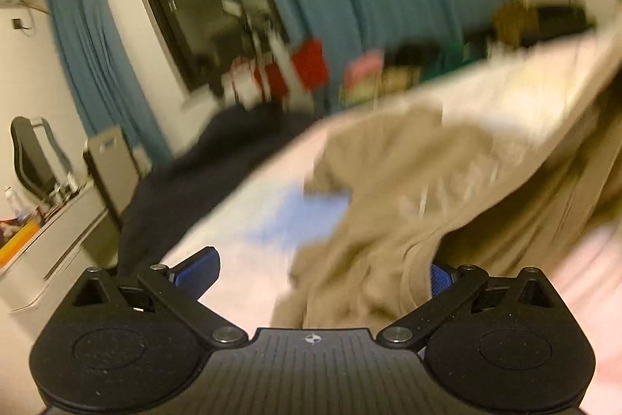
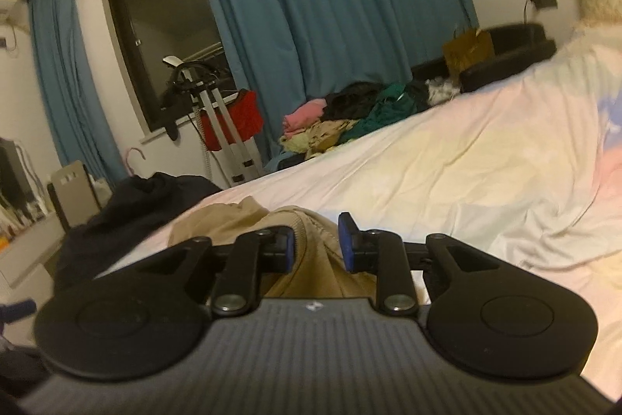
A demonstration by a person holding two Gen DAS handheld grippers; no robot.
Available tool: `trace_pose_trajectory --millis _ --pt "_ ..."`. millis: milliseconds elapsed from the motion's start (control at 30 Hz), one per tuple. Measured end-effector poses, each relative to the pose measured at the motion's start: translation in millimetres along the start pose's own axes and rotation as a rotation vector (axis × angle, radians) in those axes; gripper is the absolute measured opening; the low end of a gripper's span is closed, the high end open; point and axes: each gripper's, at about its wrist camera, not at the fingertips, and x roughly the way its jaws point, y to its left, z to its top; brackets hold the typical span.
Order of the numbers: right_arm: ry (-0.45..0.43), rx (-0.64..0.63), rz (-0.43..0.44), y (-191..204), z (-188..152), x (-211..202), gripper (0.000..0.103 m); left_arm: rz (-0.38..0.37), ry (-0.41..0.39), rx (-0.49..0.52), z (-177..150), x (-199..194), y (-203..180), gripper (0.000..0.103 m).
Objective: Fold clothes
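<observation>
- Two tongs worked one tan garment (image 1: 388,181) on the bed (image 2: 447,158); pale lettering on it was too blurred to read.
- The left tongs (image 1: 322,271) stood wide apart, the cloth draped over the right finger.
- The right tongs (image 2: 317,246) stood partly apart, a tan fold (image 2: 315,259) between the pads; whether they pinched it could not be told.

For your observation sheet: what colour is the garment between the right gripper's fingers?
Tan, the garment shows best in the right wrist view.
</observation>
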Motion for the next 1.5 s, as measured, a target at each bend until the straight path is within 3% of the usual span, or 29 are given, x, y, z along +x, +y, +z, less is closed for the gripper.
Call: trace_pose_trajectory --millis 33,100,133,200,333,433,467,600,700,833,1000,1133,1367,1400,1500 --pt "-0.005 -0.018 -0.017 1.2 -1.5 0.2 0.051 0.012 0.046 0.019 -4.0 8.5 -1.4 0.103" --pt "0.008 -0.094 -0.054 5.0 -7.3 3.9 0.080 0.026 0.122 0.030 -9.8 22.1 0.0 0.103" --pt "0.034 -0.155 -0.091 8.4 -11.8 8.4 0.082 0.028 0.151 0.021 -11.4 27.1 2.9 0.103" --pt "0.142 -0.280 -0.180 14.0 -26.1 25.0 0.081 0.047 0.134 -0.031 -16.8 19.3 14.4 0.103" --pt "0.207 -0.240 -0.208 2.6 -33.4 29.7 0.081 0.086 -0.022 -0.163 -5.9 -9.0 33.8 0.103" --pt "0.249 -0.199 -0.223 -6.8 -37.9 32.1 0.081 0.134 -0.136 -0.160 1.8 -29.7 27.9 0.103" --pt "0.216 -0.173 -0.222 -7.1 -33.2 26.8 0.081 0.154 -0.172 -0.162 3.7 -36.6 26.9 0.103" --pt "0.039 -0.015 -0.174 -0.1 14.5 -3.1 0.081 0.196 -0.397 -0.249 24.6 -78.0 49.6 0.103" --pt "-0.107 -0.003 -0.102 18.8 63.4 -28.7 0.081 0.185 -0.459 -0.386 57.3 -112.5 81.1 0.103" --pt "-0.228 -0.034 -0.003 54.3 149.8 -56.8 0.081 0.170 -0.532 -0.541 115.7 -165.5 130.0 0.103" --pt "-0.373 -0.103 0.054 94.9 255.0 -104.7 0.081 0.163 -0.636 -0.549 200.7 -243.5 185.0 0.103" --pt "-0.432 -0.121 0.110 115.4 322.6 -149.4 0.082 0.176 -0.719 -0.519 256.2 -304.4 223.4 0.103" --pt "-0.516 -0.204 0.160 135.0 398.0 -231.2 0.082 0.078 -0.749 -0.512 308.5 -388.8 274.3 0.103" --pt "-0.519 -0.213 0.161 135.9 403.3 -237.9 0.087 0.070 -0.743 -0.509 312.0 -397.3 277.0 0.103" --pt "-0.501 -0.255 0.155 137.0 411.1 -246.9 0.090 0.010 -0.695 -0.514 319.5 -396.3 284.0 0.103"
